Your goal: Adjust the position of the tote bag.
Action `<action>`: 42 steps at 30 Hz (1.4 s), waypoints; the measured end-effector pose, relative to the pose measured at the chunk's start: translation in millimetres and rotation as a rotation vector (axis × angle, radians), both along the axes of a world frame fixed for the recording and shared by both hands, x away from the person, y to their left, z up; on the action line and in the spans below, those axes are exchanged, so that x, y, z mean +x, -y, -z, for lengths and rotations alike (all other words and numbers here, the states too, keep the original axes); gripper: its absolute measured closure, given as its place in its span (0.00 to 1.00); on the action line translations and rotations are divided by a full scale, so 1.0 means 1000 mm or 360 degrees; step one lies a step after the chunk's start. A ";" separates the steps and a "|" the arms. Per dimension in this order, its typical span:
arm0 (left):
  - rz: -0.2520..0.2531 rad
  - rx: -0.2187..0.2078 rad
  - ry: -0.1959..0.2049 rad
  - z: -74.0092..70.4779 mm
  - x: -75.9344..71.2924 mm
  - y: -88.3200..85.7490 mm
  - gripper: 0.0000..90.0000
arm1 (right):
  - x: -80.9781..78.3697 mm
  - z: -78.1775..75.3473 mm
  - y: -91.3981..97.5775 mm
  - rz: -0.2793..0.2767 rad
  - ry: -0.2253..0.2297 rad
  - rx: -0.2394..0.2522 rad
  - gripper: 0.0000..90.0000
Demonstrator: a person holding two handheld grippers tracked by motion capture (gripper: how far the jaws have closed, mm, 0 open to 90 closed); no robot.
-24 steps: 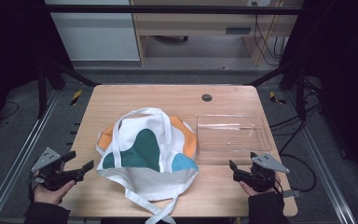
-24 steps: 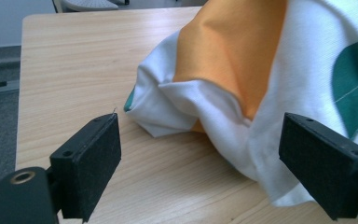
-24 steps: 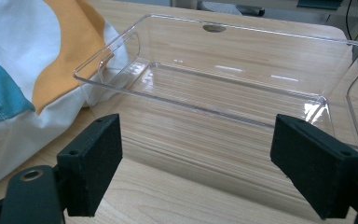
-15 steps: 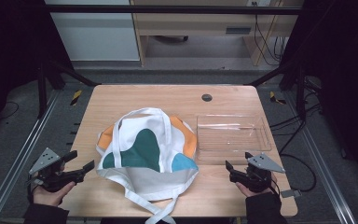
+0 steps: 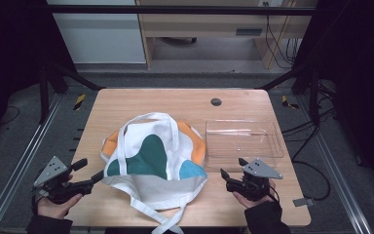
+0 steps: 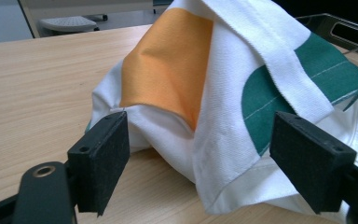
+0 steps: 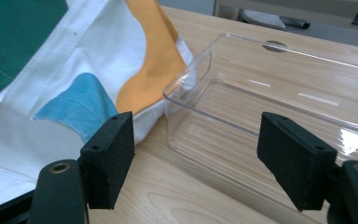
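Observation:
A white cloth tote bag (image 5: 153, 161) with green, orange and blue patches lies crumpled at the table's middle, its straps trailing over the front edge. My left gripper (image 5: 88, 170) is at the bag's left edge, open and level with the table. In the left gripper view the bag (image 6: 223, 84) lies just beyond the open left gripper (image 6: 203, 135), with no cloth pinched. My right gripper (image 5: 233, 169) is open to the right of the bag, in front of a clear plastic tray (image 5: 243, 139). In the right gripper view the right gripper (image 7: 198, 135) faces the tray's near corner (image 7: 186, 93) and the bag (image 7: 74, 102).
The wooden table (image 5: 141, 105) has a round cable hole (image 5: 216, 102) at the back. The clear tray holds nothing. Dark frame posts stand around the table, and the floor drops away on both sides.
The right gripper has moved a little to the left, toward the bag. The left gripper and the bag have stayed where they were.

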State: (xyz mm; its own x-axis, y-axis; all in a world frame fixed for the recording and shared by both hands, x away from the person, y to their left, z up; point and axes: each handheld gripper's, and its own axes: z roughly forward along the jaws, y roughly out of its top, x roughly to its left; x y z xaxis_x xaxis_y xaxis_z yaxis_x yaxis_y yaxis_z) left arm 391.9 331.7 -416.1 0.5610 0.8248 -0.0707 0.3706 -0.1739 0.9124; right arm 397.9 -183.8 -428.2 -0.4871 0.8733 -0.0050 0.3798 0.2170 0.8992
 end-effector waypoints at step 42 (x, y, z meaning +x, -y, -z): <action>0.0051 0.0194 -0.0180 0.034 0.007 0.019 0.62 | -0.002 -0.001 -0.116 -0.0486 -0.0076 -0.0005 0.43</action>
